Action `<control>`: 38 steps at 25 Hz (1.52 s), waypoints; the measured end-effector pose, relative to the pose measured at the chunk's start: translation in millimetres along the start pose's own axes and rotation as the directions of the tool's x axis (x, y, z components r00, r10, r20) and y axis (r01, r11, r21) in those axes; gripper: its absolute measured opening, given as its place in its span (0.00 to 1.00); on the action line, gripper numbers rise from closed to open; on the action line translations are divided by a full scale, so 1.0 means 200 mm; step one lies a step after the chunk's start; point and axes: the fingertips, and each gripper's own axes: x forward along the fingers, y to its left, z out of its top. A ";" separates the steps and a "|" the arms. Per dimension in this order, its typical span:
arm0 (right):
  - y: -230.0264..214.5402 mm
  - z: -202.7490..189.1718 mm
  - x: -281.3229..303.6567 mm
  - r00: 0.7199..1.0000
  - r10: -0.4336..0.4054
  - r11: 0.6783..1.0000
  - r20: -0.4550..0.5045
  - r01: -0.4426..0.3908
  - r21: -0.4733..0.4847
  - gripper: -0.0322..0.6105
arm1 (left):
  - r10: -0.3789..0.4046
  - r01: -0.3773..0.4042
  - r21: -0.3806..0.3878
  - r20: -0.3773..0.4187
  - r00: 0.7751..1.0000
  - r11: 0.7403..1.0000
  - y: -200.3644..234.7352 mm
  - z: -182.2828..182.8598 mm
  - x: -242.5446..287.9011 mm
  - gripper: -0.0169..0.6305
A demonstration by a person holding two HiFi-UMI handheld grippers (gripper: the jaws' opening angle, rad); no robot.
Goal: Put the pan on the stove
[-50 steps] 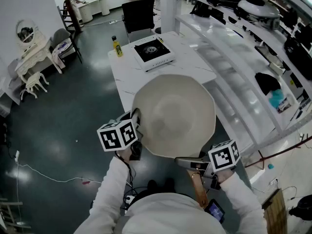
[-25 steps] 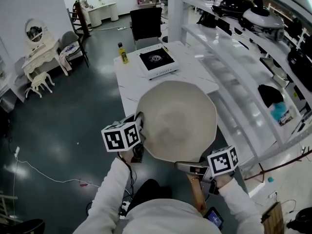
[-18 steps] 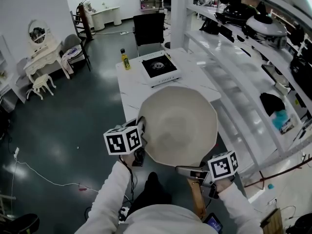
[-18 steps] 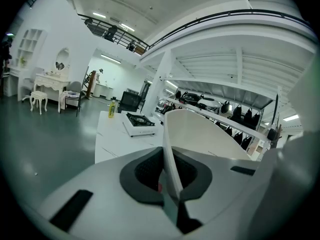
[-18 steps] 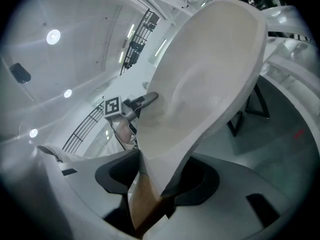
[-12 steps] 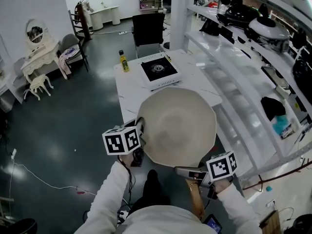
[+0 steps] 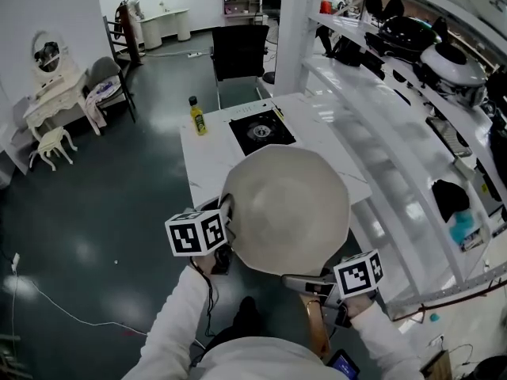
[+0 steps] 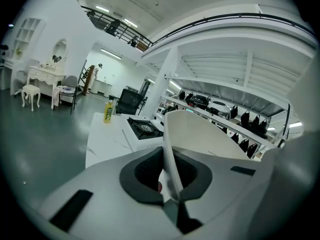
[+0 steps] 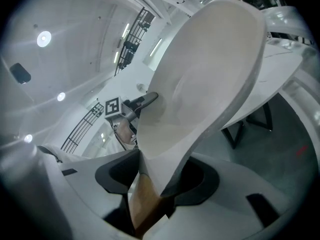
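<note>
A wide cream pan (image 7: pixel 285 208) hangs level above the near end of the white table (image 7: pixel 207 153). My left gripper (image 7: pixel 225 214) is shut on the pan's left rim (image 8: pixel 169 156), which stands thin and upright between the jaws. My right gripper (image 7: pixel 307 280) is shut where the wooden handle (image 9: pixel 141 204) joins the bowl (image 9: pixel 200 74). The black-topped stove (image 7: pixel 261 131) sits on the table just past the pan's far rim and shows small in the left gripper view (image 8: pixel 145 128). In the right gripper view the left gripper (image 9: pixel 131 109) shows across the pan.
A yellow bottle (image 7: pixel 194 116) stands on the table left of the stove. A black chair (image 7: pixel 238 51) is behind the table. Long white shelves (image 7: pixel 400 137) with dark pans run along the right. A white dressing table and stool (image 7: pixel 47 109) stand far left on the dark floor.
The pan and both grippers have come closer to the table; the stove now lies just beyond the pan's far rim. Both grips are unchanged.
</note>
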 end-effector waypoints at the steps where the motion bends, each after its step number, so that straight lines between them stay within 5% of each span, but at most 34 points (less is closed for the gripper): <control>1: -0.01 0.05 0.03 1.000 -0.002 1.000 0.000 0.002 0.003 0.43 | -0.002 0.002 -0.002 -0.003 1.000 1.000 0.03 0.03 0.04 0.06; 16: -0.18 0.55 0.27 0.999 -0.036 0.999 -0.002 0.036 0.011 0.43 | -0.032 0.032 -0.034 -0.006 0.999 0.999 0.35 0.30 0.46 0.06; 38: -0.59 1.30 0.35 0.994 0.026 0.999 -0.109 -0.028 -0.017 0.43 | 0.081 -0.079 -0.086 0.013 0.997 0.993 0.62 0.63 1.12 0.06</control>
